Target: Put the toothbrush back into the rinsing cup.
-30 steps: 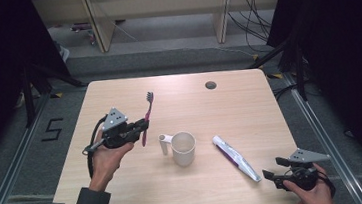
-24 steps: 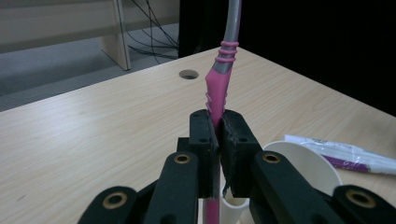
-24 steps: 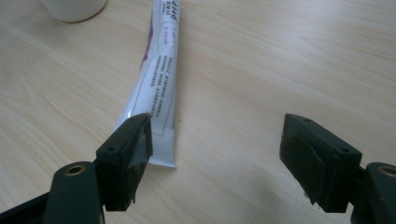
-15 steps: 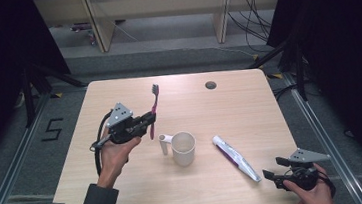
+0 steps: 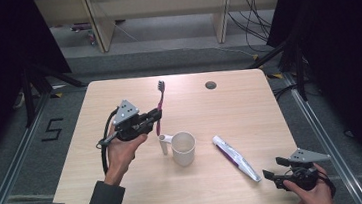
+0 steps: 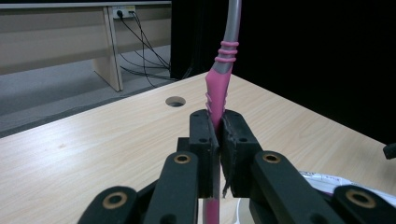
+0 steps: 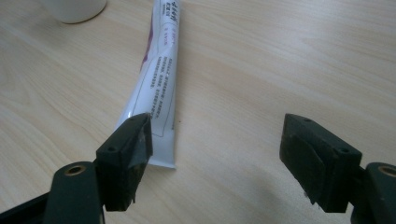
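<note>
Left gripper (image 5: 156,117) clamps toothbrush (image 5: 159,104), carried farther back; right gripper (image 5: 271,169) unmoved, agape.

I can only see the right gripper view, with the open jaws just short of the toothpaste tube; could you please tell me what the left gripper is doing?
Observer: The left gripper is shut on a pink toothbrush, held off the table with its bristles pointing away from the person.
Operator: Thank you. Where is it relative to the cup?
Observer: In the high view it sits just left of and beyond the white cup, whose handle points toward it.
Operator: And how does my tube lie?
Observer: The toothpaste tube lies flat, right of the cup, its flat end toward the right gripper.
</note>
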### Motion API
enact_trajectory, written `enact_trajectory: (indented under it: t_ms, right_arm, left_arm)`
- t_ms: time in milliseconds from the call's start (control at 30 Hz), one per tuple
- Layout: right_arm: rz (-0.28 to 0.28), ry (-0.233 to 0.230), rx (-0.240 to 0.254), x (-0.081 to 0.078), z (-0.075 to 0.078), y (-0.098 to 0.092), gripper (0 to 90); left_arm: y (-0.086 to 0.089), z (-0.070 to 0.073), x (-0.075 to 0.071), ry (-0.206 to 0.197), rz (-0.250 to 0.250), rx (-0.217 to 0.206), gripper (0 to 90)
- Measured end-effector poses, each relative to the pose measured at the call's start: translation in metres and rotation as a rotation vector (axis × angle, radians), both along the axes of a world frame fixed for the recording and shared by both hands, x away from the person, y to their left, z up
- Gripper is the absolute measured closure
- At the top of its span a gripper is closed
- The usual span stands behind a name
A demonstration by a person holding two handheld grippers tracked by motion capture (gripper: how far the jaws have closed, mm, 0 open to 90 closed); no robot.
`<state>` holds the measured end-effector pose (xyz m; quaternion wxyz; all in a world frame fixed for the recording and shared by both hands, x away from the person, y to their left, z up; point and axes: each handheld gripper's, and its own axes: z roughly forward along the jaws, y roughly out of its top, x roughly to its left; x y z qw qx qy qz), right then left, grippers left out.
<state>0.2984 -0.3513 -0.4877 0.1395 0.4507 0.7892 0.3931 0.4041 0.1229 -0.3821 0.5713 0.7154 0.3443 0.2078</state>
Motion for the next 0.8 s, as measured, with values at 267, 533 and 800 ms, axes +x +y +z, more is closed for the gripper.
enact_trajectory:
  t_ms: [267, 533, 800]
  right_arm:
    - [0.007, -0.011, -0.006, 0.001, 0.0, 0.0, 26.2]
    - [0.005, -0.006, -0.003, 0.0, 0.0, 0.0, 26.2]
    - [0.006, -0.007, -0.006, 0.0, 0.0, 0.0, 26.2]
  left_arm:
    - [-0.003, -0.008, 0.004, 0.007, 0.003, 0.002, 83.2]
    - [-0.005, -0.017, 0.005, 0.018, 0.002, 0.018, 83.2]
    - [-0.006, -0.023, 0.004, 0.022, 0.0, 0.015, 83.2]
